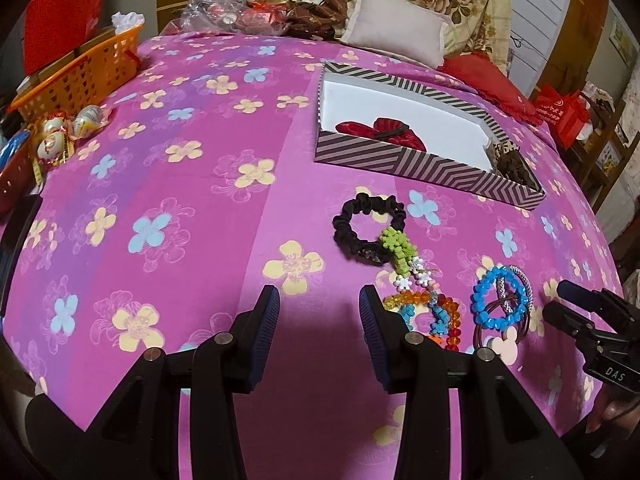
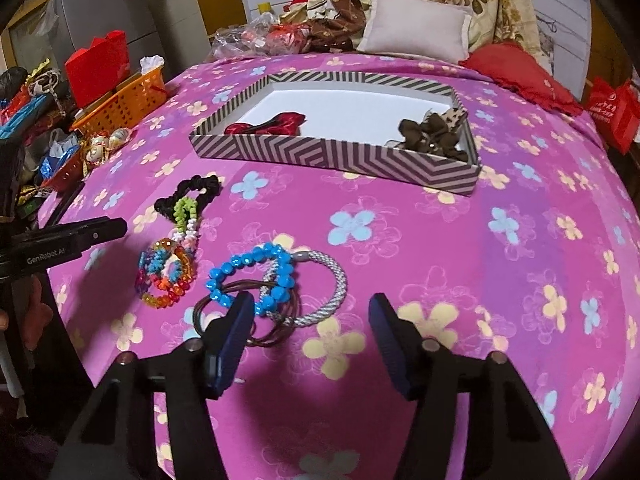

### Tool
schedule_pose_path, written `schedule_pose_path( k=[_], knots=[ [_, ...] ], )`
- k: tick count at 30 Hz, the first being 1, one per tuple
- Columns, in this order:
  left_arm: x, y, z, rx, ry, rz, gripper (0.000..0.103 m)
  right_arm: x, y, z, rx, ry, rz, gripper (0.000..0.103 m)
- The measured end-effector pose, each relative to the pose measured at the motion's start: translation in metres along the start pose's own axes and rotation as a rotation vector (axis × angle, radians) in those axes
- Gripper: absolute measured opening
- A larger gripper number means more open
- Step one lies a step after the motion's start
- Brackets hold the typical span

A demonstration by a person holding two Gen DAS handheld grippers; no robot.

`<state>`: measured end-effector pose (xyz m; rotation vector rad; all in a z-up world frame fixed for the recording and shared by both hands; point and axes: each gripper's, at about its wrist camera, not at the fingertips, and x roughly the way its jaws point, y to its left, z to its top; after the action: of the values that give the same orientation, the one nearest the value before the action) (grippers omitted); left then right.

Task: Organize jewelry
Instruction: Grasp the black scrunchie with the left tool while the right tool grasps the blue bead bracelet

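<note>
A striped box [image 1: 400, 162] [image 2: 320, 152] lies on the pink flowered bedspread, holding a red bow [image 1: 380, 130] [image 2: 266, 123] and a brown bow [image 2: 432, 136]. In front of it lie a black scrunchie [image 1: 370, 224] [image 2: 192, 192], a green bead bracelet [image 1: 400, 248] [image 2: 185, 210], a multicolour bead bracelet [image 1: 434, 316] [image 2: 166, 276], a blue bead bracelet [image 1: 498, 296] [image 2: 252, 276], a grey rope bangle [image 2: 324, 292] and brown cord loops [image 2: 240, 320]. My left gripper [image 1: 319, 300] is open and empty, left of the bracelets. My right gripper [image 2: 312, 308] is open and empty, its left finger over the brown loops.
An orange basket [image 1: 84, 72] [image 2: 124, 104] and foil-wrapped eggs [image 1: 56, 136] sit at the bed's left edge. Pillows [image 1: 396, 28] [image 2: 416, 28] and piled cloth lie at the head. A red cushion [image 2: 524, 72] is at the far right.
</note>
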<state>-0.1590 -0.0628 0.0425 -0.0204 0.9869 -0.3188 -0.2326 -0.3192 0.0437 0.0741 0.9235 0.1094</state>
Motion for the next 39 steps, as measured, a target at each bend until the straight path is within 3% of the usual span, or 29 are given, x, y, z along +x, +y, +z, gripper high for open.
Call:
schedule_pose_path(
  k=[11, 16, 22, 27, 39],
  knots=[
    [0.007, 0.006, 0.014, -0.058, 0.007, -0.038, 0.020, 0.028, 0.019, 0.013, -0.064, 0.019, 0.019, 0.044],
    [0.019, 0.008, 0.030, -0.110, 0.034, -0.083, 0.020, 0.036, 0.019, 0.014, -0.062, 0.028, 0.024, 0.043],
    [0.032, 0.010, 0.044, -0.116, 0.046, -0.052, 0.020, 0.039, 0.014, 0.013, -0.048, 0.036, 0.039, 0.043],
    [0.044, 0.009, 0.052, -0.082, 0.060, -0.019, 0.020, 0.042, 0.015, 0.013, -0.043, 0.044, 0.053, 0.039],
    [0.061, -0.005, 0.055, 0.018, 0.097, -0.022, 0.020, 0.039, 0.015, 0.014, -0.043, 0.037, 0.057, 0.039]
  ],
)
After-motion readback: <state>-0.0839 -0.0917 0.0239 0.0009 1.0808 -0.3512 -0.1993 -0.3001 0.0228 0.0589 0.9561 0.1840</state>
